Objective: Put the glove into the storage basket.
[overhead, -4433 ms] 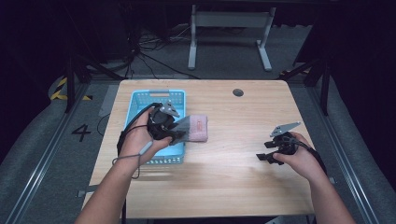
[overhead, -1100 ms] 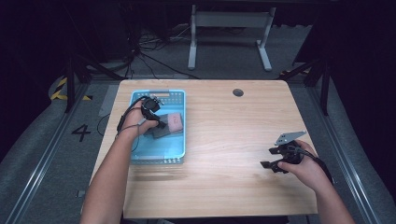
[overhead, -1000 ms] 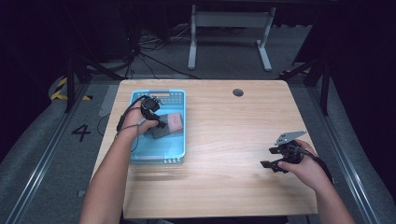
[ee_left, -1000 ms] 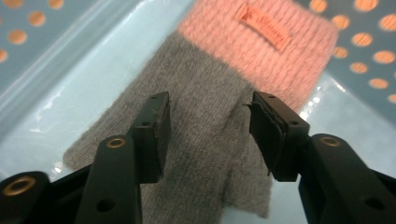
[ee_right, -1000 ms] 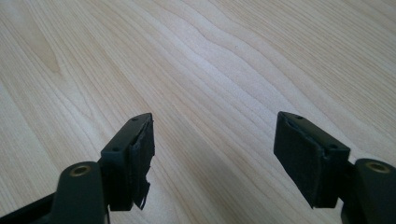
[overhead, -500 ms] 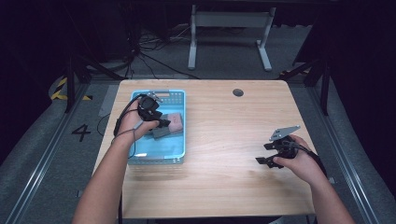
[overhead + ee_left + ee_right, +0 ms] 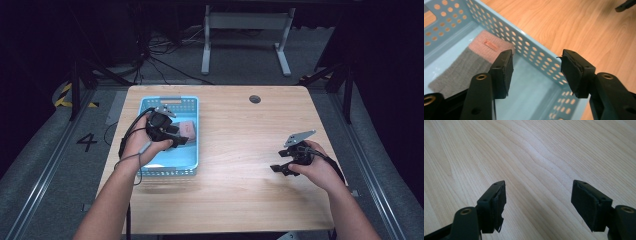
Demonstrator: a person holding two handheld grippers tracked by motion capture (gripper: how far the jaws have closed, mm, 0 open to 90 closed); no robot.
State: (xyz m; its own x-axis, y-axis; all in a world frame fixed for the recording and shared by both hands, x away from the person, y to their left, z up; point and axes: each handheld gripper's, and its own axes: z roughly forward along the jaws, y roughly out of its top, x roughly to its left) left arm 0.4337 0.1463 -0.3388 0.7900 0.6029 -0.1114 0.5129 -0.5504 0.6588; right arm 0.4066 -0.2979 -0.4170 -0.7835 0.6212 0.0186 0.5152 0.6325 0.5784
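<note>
Blue perforated basket (image 7: 167, 160) at surface (image 7: 235, 185) left holds pink-grey knit cloth (image 7: 469, 65). Left gripper (image 7: 536, 72) spread, empty, over basket's inside, just beside cloth. Right gripper (image 7: 539, 202) spread, empty, over bare wood, well apart.

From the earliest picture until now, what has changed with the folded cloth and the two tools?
The left tool carried the pink-and-grey folded cloth from the table into the blue basket, let it go, and now stands open above the basket floor. The right tool stayed open over the wooden table, nearly where it was.
</note>
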